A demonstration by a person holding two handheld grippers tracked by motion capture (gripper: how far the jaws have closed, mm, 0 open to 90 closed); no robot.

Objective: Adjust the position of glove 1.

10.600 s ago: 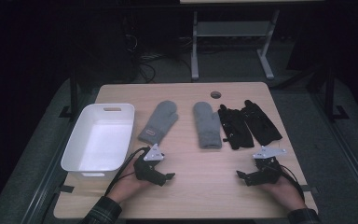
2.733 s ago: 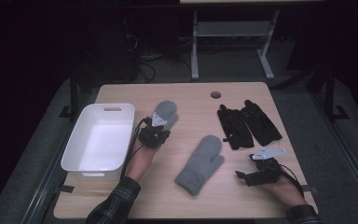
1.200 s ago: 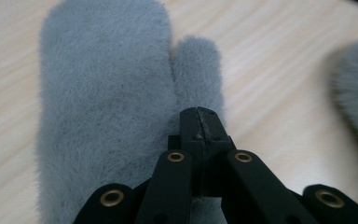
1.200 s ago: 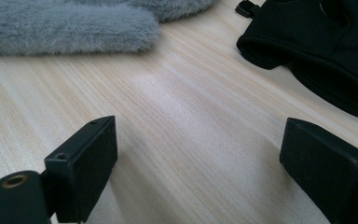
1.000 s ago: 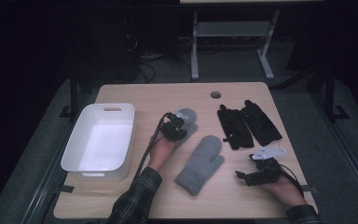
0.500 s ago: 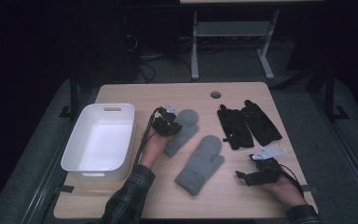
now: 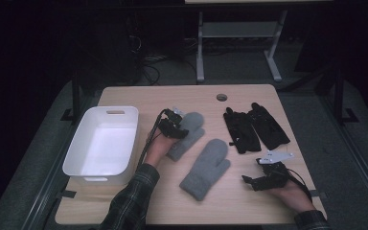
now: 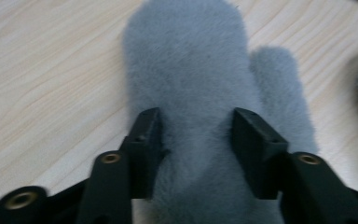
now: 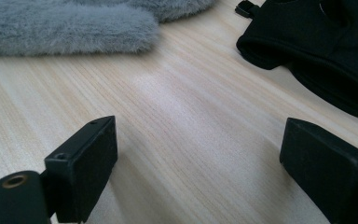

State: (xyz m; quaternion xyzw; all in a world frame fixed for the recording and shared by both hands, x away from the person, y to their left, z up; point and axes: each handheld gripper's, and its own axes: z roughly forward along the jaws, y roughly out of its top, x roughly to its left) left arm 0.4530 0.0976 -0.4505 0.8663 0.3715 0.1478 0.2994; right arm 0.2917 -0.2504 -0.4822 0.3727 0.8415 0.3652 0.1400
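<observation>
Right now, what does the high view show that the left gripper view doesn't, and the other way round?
High view: a white bin, a pair of black gloves and the right gripper resting near the table's edge. Left gripper view: up close, the left gripper with its jaws just opened, standing either side of fluffy pile. Both: the grey mitten lying on the wooden table.

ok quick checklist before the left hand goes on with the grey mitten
1. Left gripper let go of the grey mitten: ok, its jaws have just been opening and straddle the mitten.
2. Mitten flat on the table: ok.
3. Second grey mitten lies close beside it: cannot tell if they touch.
4. White bin empty: ok.
5. Right gripper open, holding nothing: ok.
6. Black gloves out of the way: ok.
</observation>
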